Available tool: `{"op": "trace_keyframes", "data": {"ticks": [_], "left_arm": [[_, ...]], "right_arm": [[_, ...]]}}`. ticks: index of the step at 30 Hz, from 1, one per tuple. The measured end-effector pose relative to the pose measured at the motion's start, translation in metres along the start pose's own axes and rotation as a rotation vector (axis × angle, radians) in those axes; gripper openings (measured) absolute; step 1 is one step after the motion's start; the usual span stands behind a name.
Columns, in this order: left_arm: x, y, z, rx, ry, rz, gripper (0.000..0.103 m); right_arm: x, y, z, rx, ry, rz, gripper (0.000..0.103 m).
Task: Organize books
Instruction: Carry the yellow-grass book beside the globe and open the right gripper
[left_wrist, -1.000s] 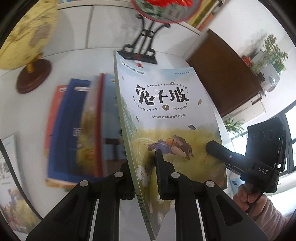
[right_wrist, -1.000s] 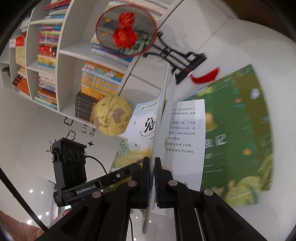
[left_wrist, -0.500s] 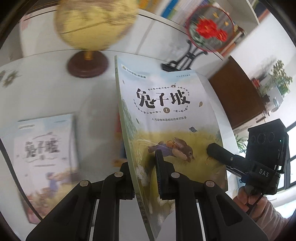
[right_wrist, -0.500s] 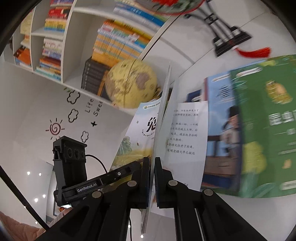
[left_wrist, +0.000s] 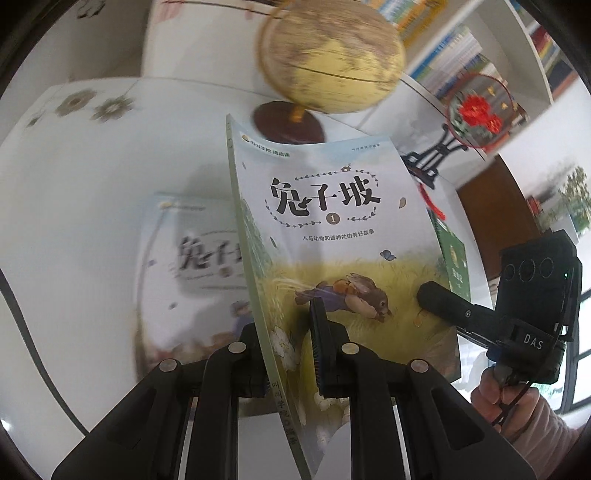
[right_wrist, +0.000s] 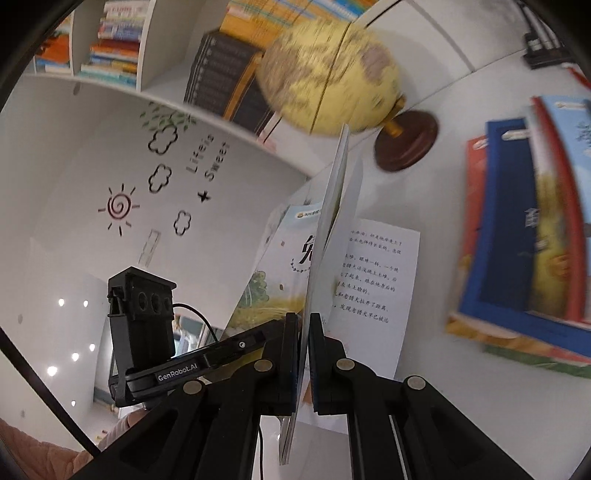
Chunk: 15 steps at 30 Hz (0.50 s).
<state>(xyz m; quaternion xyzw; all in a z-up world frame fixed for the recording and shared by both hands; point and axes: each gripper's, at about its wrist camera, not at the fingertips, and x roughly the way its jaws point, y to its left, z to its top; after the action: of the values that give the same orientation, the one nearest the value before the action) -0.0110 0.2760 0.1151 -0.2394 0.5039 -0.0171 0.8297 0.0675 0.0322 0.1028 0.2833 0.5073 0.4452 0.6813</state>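
Observation:
A thin picture book with a running rabbit on its pale cover is held upright above the white table. My left gripper is shut on its spine edge. A finger of my right gripper lies on the cover's right edge. In the right wrist view my right gripper is shut on that book's open edge, and a text page splays to the right. A second book of the same series lies flat beneath.
A yellow globe on a brown base stands just beyond the held book. A stack of books lies on the table to the right. A red fan ornament on a black stand and bookshelves stand behind.
Both grippers carried the rabbit book leftward across the table. The book stack slid off to the right, the globe came ahead, and the matching flat book now lies under the held one.

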Motion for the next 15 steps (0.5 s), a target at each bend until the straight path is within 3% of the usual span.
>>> {"op": "trace_keyframes", "data": {"ticks": [15], "left_arm": [[0.021, 0.053, -0.02, -0.041, 0.095, 0.07, 0.02]], "right_arm": [[0.069, -0.008, -0.02, 0.038, 0.131, -0.066, 0.006]]}}
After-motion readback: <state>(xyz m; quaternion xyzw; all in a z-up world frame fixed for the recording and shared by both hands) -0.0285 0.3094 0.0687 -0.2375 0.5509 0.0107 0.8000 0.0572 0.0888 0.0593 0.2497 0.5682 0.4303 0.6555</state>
